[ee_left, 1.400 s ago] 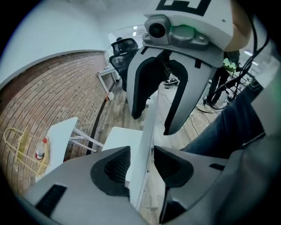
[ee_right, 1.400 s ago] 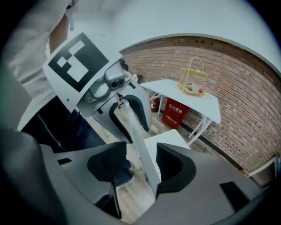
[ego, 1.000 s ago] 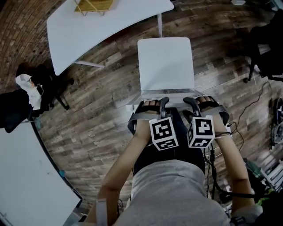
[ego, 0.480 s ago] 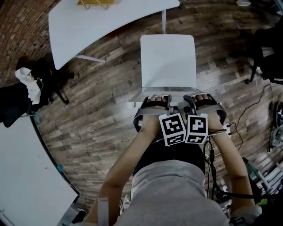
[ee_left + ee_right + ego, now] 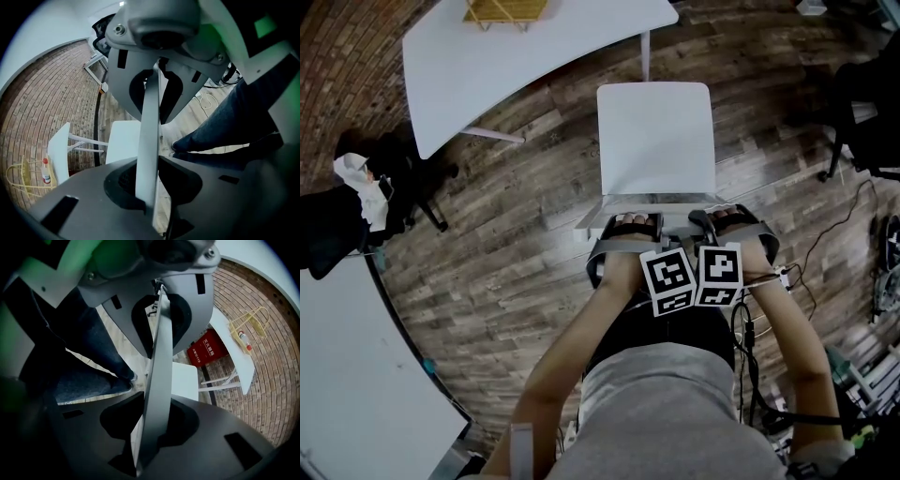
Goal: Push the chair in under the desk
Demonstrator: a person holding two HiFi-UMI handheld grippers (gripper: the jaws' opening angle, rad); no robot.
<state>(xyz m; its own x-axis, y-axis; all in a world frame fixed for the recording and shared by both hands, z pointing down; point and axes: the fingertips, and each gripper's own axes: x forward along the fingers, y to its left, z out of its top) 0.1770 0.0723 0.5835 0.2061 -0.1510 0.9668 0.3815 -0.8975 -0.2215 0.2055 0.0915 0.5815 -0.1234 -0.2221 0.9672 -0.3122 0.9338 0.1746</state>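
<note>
Closer together than a second ago, the marker cubes of the two grippers are now sitting side by side, almost touching. The left gripper [image 5: 637,225] is closing its jaws on the top edge of the back of the chair [image 5: 656,136]. In the left gripper view this thin white plate is running between the jaws and meeting both of them. The right gripper [image 5: 722,220] is gripping the same edge just to the right, and its jaws are also closing, with the plate between them and touching both. The chair is standing on the wooden floor [image 5: 506,244], with its seat pointing to the far side. The desk [image 5: 506,56] is standing at the far left, and the seat is stopping just short of its near edge, not under it. A yellow basket [image 5: 504,9] is resting on the desk.
</note>
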